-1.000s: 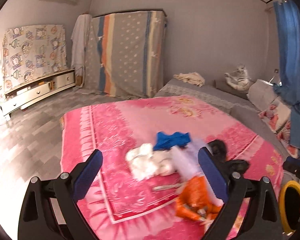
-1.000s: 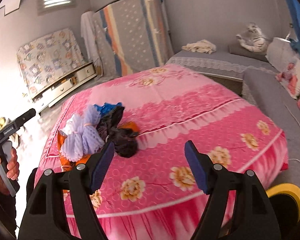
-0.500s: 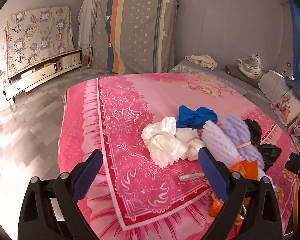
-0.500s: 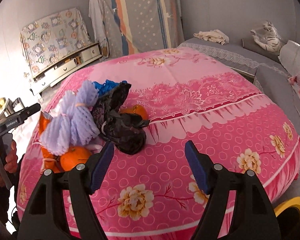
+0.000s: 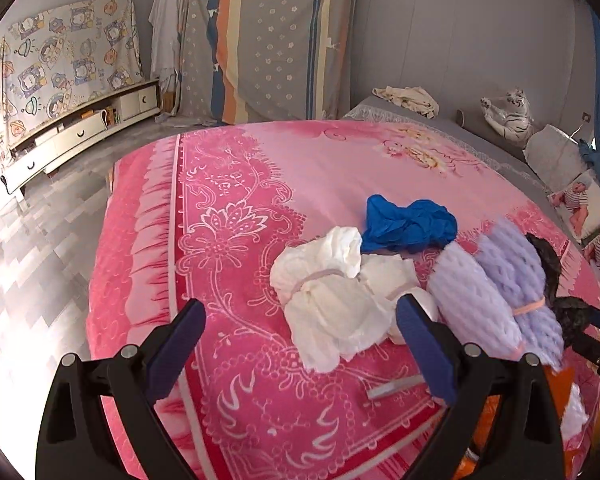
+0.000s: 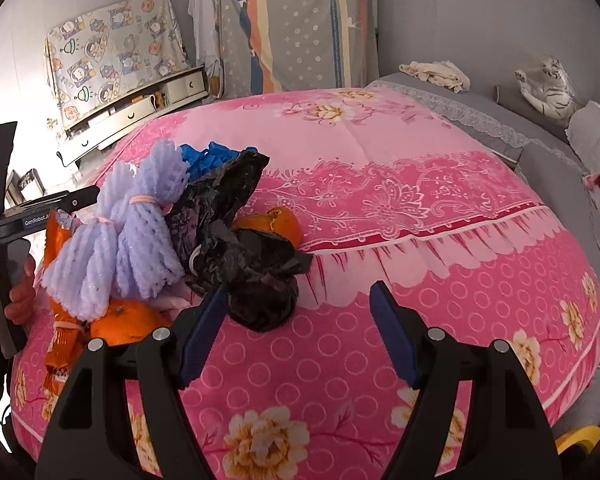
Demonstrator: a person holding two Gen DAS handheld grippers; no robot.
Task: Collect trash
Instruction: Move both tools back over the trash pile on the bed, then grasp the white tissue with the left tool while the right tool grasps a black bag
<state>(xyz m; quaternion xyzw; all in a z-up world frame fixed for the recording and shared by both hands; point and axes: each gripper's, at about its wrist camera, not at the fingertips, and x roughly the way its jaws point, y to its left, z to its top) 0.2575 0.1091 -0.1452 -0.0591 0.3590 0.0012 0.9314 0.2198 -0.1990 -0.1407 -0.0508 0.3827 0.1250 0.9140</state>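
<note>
Pink floral blanket (image 5: 228,208) covers the bed; your trash pile sits near its front corner. Lavender foam-net bundle (image 6: 116,240), long axis running from near you away toward the far wall, tied with a pink band. Black plastic bag (image 6: 252,276) touches its right side; white wad (image 5: 332,304), blue wad (image 5: 408,224) and oranges (image 6: 124,320) crowd around. Your left gripper (image 5: 300,356) and right gripper (image 6: 296,332) hover with jaws spread, holding nothing.
</note>
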